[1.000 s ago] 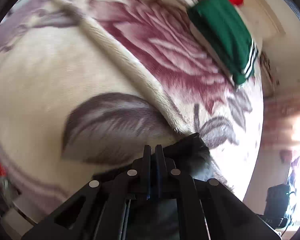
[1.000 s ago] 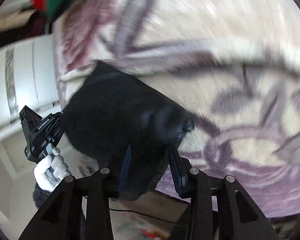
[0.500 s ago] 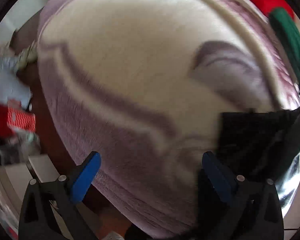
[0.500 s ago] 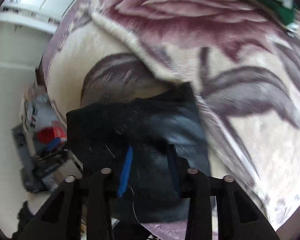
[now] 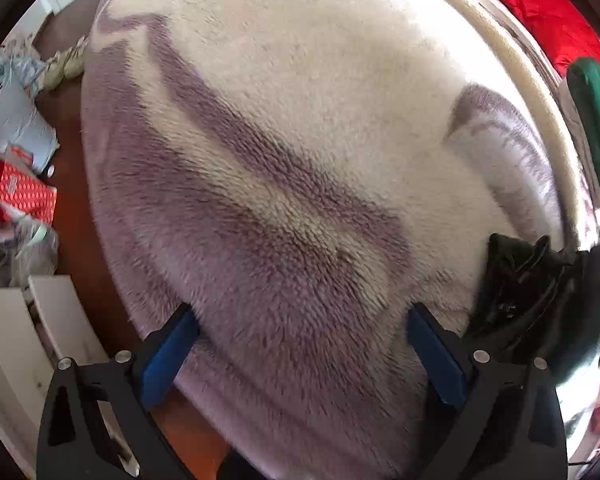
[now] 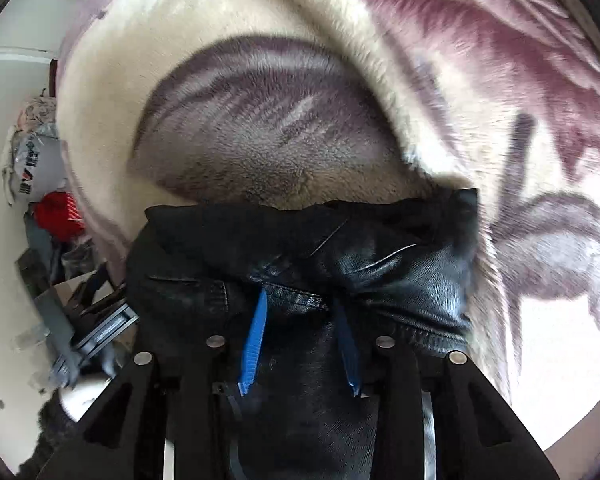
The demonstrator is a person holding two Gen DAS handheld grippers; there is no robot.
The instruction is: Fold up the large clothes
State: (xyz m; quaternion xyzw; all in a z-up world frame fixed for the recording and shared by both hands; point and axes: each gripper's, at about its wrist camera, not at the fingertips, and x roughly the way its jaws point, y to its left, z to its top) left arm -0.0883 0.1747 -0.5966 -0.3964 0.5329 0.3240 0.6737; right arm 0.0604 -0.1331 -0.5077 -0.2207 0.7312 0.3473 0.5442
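Observation:
A black leather garment point(image 6: 380, 264) lies bunched at the near edge of a plush cream and purple flowered blanket point(image 6: 268, 136). My right gripper point(image 6: 300, 304) is shut on a thick fold of the black garment, its blue pads point(image 6: 254, 340) pressed into the leather. In the left wrist view the same garment point(image 5: 524, 280) lies at the right edge. My left gripper point(image 5: 300, 328) is open wide and empty, its blue pads point(image 5: 168, 356) apart just over the blanket point(image 5: 284, 160) edge.
A folded green garment point(image 5: 596, 120) and a red one point(image 5: 532, 4) lie on the far side of the bed. Bags and a red patterned box point(image 5: 24, 196) clutter the brown floor at left. White furniture point(image 5: 4, 344) stands at lower left.
My left gripper let go of the black garment, opened wide and swung left along the blanket edge. My right gripper kept its hold and brought the garment onto the blanket.

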